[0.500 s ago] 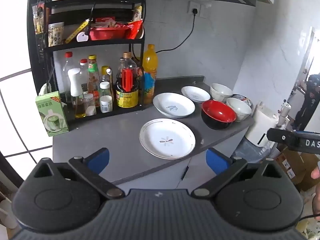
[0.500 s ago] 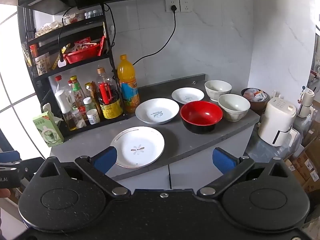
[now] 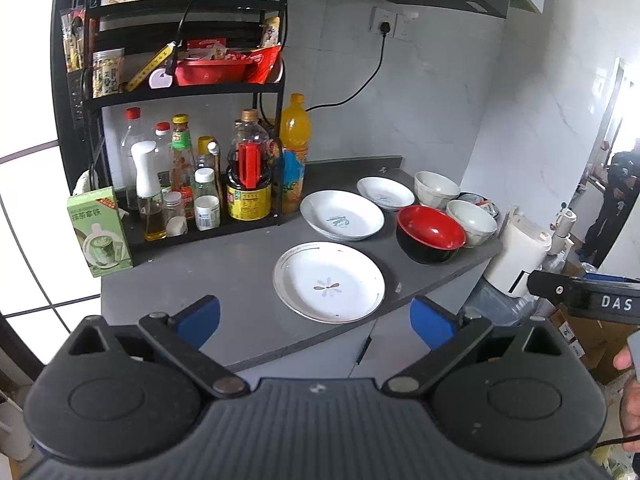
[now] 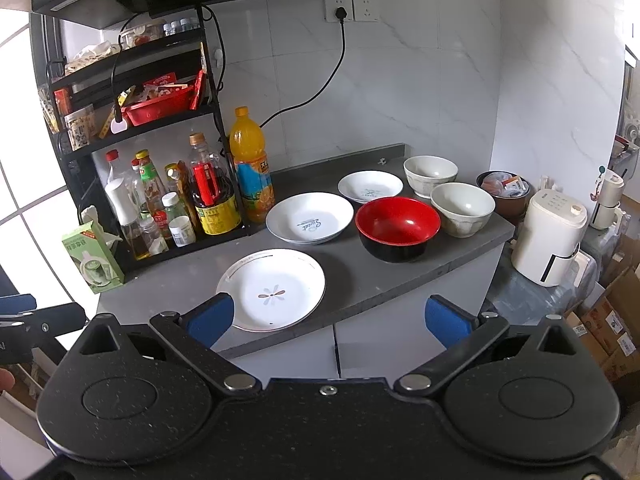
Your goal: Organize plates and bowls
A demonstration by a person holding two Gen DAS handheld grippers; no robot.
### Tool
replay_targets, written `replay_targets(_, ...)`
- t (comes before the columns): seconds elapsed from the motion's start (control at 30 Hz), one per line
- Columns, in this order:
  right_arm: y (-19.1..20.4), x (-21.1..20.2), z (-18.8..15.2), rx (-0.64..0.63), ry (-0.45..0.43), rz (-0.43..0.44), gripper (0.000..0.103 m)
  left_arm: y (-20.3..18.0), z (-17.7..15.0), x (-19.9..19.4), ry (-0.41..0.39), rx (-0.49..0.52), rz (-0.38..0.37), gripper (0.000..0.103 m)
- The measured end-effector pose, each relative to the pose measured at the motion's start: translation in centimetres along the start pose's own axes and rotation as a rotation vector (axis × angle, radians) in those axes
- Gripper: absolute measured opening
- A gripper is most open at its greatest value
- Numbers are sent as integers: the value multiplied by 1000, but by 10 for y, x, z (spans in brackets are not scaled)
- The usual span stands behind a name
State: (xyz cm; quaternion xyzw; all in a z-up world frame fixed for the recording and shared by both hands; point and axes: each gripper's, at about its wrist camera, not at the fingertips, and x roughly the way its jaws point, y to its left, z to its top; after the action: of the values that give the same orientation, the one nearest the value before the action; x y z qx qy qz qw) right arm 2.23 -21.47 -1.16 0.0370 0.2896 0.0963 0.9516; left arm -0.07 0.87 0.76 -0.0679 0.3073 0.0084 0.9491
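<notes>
Grey desk (image 4: pixel 192 280) looked unchanged from half a second earlier; both grippers, left gripper (image 3: pixel 314 318) and right gripper (image 4: pixel 326 316), fingers spread, empty, short of the flower plate (image 4: pixel 272 288); nothing stacked yet.

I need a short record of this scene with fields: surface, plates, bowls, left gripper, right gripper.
surface: grey counter
plates: flower plate in front; two white plates behind, none stacked
bowls: red bowl; two white bowls at the right end
left gripper: open, empty, short of the counter
right gripper: open, empty, short of the counter
</notes>
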Motion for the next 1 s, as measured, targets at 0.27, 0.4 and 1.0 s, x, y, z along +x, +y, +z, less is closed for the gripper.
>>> replay_targets(0.27, -2, 1, -1, 13, -1, -6, 103, -1, 0, 2, -9, -16, -2, 101)
replay_targets(0.4, -6, 4, 1, 15, 1, -7, 103, -2, 1, 3, -10, -14, -3, 101)
replay_targets(1.0, -16, 14, 10, 8, -1, -3, 103, -10, 8, 13, -5, -29, -5, 101)
